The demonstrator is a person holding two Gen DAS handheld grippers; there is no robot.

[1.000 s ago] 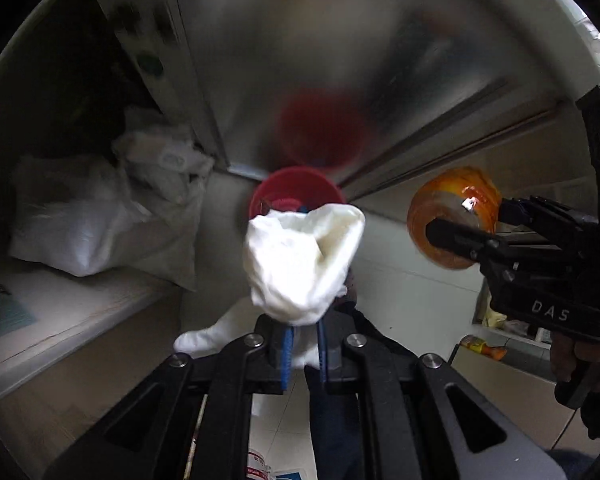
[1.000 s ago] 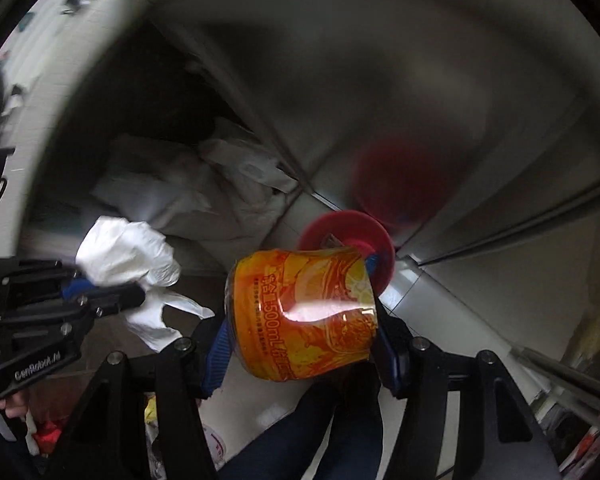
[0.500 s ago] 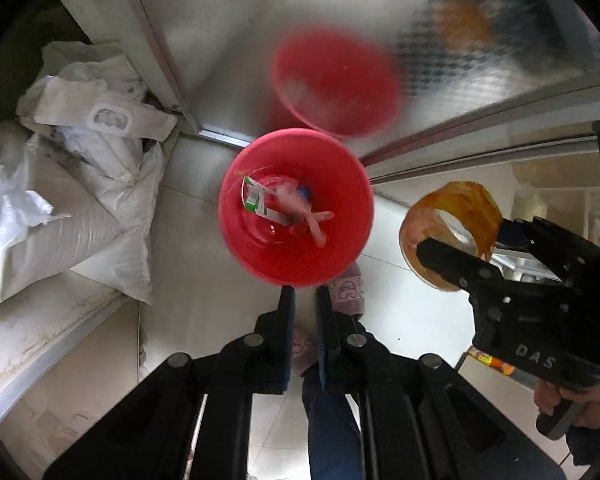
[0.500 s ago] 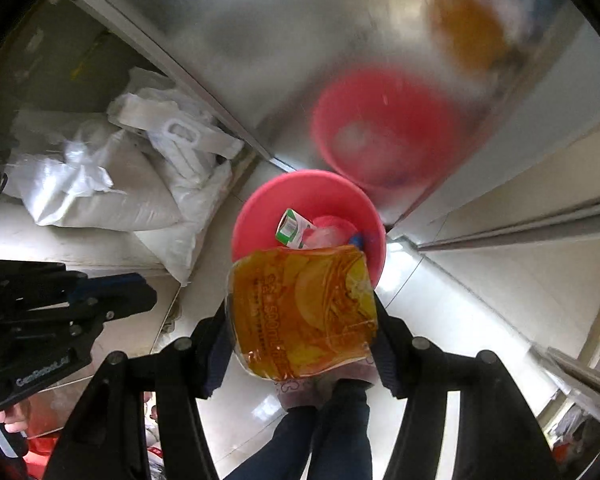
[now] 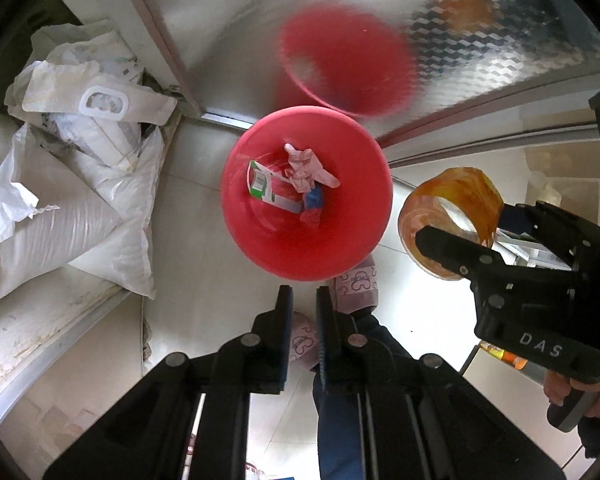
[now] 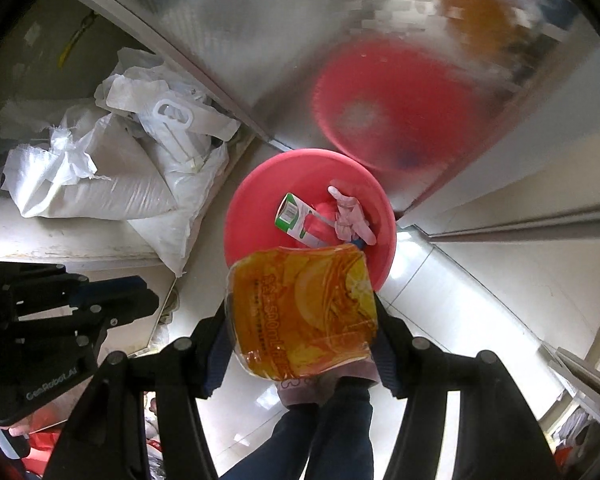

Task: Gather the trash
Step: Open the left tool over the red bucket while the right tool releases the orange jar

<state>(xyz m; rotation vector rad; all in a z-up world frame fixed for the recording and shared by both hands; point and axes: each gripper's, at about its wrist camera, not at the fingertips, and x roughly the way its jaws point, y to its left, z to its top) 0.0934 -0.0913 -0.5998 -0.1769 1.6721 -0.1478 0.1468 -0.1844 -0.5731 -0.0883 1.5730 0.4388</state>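
Observation:
A red bin [image 5: 260,256] stands on the pale floor below both grippers. In it lie a crumpled white tissue [image 5: 304,166], a green-and-white carton [image 5: 262,184] and a small blue scrap. My left gripper [image 5: 304,296] hangs just short of the bin's near rim, shut with nothing between its pads. To its right, my right gripper [image 5: 472,224] is shut on an orange plastic bottle [image 5: 452,196]. In the right wrist view the bottle [image 6: 304,312] fills the right gripper [image 6: 302,320] over the near rim of the bin [image 6: 252,216]. The left gripper [image 6: 140,296] shows at the left there.
White woven sacks [image 5: 80,200] are piled on a raised ledge [image 5: 40,320] to the left of the bin. A shiny metal door [image 5: 240,20] behind it mirrors the bin. A person's pink slippers [image 5: 358,286] and dark trouser legs stand just before the bin.
The white tissue has left my left gripper and now lies in the bin. Both grippers have come down much closer to the bin, the right one still holding the bottle.

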